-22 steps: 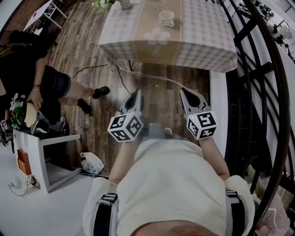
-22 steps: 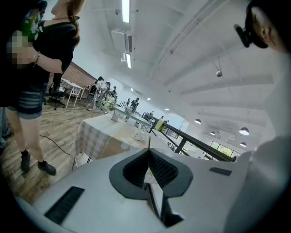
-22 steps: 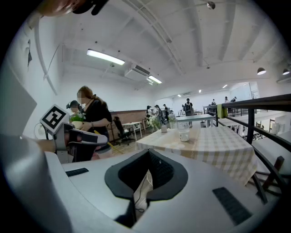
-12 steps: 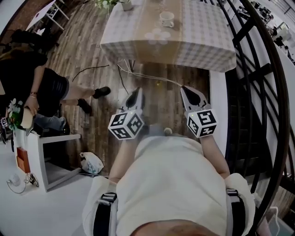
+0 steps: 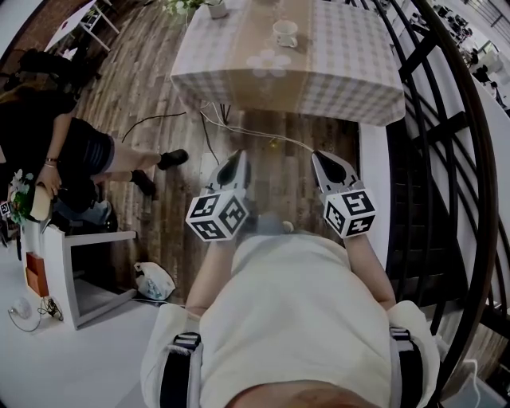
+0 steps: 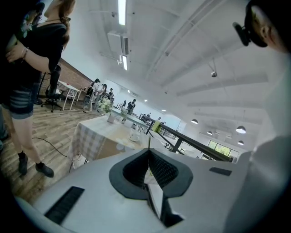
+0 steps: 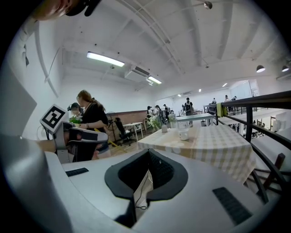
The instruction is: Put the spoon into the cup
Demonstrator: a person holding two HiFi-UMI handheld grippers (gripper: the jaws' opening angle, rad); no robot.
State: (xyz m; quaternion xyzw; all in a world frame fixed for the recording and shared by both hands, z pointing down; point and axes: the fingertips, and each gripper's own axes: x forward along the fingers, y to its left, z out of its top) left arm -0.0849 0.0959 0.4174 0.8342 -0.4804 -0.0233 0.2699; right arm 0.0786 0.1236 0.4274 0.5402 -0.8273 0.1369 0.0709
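Observation:
A white cup on a saucer stands on the checked table far ahead; I cannot make out a spoon. The same cup is small in the left gripper view, and the right gripper view shows the cup past the jaws. My left gripper and right gripper are held side by side over the wooden floor, well short of the table. Both are shut and nothing is between their jaws, as seen on the left gripper and on the right gripper.
A black metal railing runs along the right. Cables trail on the floor in front of the table. A bystander stands at the left beside a white cabinet. A potted plant stands on the table's far end.
Both grippers keep almost the same place and stay shut. The bystander at the left has shifted a little.

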